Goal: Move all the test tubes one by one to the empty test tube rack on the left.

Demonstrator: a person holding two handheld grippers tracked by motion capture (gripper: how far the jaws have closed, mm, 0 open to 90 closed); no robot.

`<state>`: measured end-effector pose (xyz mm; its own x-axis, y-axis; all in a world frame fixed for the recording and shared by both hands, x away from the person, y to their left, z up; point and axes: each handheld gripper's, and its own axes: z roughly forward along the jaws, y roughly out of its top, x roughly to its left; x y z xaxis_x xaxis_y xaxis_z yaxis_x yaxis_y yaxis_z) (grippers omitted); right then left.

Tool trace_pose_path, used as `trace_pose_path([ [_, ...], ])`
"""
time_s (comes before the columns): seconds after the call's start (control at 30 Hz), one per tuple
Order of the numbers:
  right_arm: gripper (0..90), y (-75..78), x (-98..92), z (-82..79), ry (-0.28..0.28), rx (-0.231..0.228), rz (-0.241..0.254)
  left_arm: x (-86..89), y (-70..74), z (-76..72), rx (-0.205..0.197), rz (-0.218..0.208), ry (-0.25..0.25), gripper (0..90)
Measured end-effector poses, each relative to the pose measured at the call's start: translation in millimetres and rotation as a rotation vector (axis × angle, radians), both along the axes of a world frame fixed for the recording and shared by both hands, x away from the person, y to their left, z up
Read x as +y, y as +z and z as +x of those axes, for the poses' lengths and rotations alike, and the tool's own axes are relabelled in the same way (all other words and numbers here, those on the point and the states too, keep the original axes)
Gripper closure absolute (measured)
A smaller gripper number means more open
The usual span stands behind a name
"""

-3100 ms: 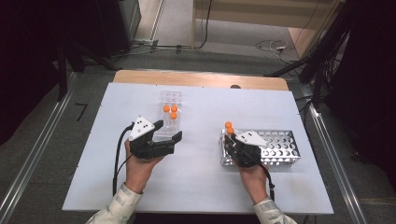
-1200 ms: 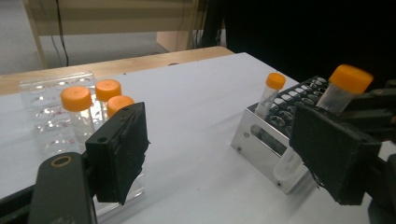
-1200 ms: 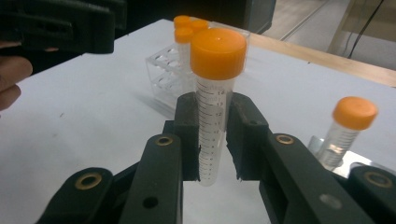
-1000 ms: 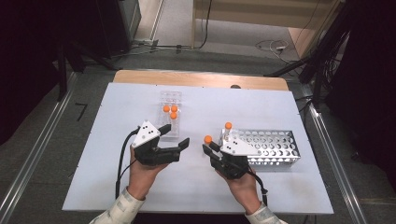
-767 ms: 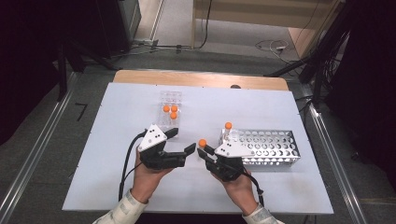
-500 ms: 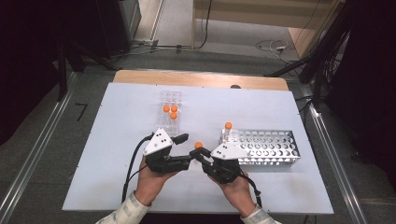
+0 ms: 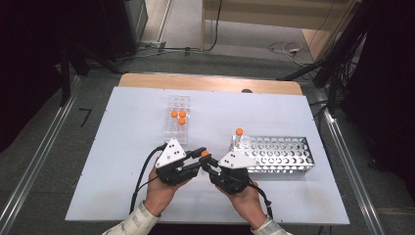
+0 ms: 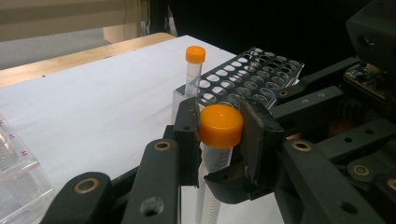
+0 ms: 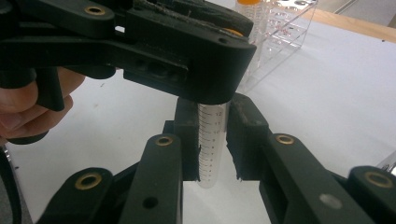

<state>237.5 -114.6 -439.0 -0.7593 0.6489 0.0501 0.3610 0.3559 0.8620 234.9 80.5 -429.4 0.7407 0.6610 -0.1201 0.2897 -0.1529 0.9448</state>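
Orange-capped tube (image 8: pixel 219 127) — between both grippers' fingers (image 8: pixel 187 135)

Left claw (image 7: pixel 201 155) just closed, right claw (image 7: pixel 208 165) clamped, tips meeting

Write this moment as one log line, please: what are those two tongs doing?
left tongs: just closed on tube's orange cap | right tongs: shut on tube body | metal rack: one tube standing

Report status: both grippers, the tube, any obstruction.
Left gripper jaws just closed on the tube's orange cap. Right gripper shut on the tube body. Metal rack beside, one tube standing; nothing in the way.
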Motion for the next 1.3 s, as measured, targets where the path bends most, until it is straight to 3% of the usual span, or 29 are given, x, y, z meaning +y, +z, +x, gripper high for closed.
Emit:
trace_pose_path([
  [0.17,70.2,0.4,-0.8,0.7,0.006,0.011,0.013,0.4,0.9,-0.3,-0.001,0.001,-0.002,70.2],
  [0.23,53.7,0.8,-1.5,2.0,0.021,0.023,0.019,0.9,1.3,-0.4,-0.002,-0.001,0.001,70.3],
  [0.33,37.2,1.1,-2.4,2.6,0.028,0.037,0.014,3.5,2.3,0.8,-0.002,-0.010,0.011,70.3],
  [0.5,25.4,5.2,-10.4,-1.4,0.038,0.031,0.009,15.5,7.4,5.3,0.001,-0.035,0.055,70.3],
  [0.87,23.2,7.8,-51.1,-7.2,-0.041,0.014,0.002,44.2,16.5,16.6,-0.003,-0.037,0.167,70.4],
  [1.3,22.5,2.2,-82.6,1.8,-0.144,0.001,-0.014,58.2,23.7,22.6,-0.018,-0.032,0.222,70.3],
])
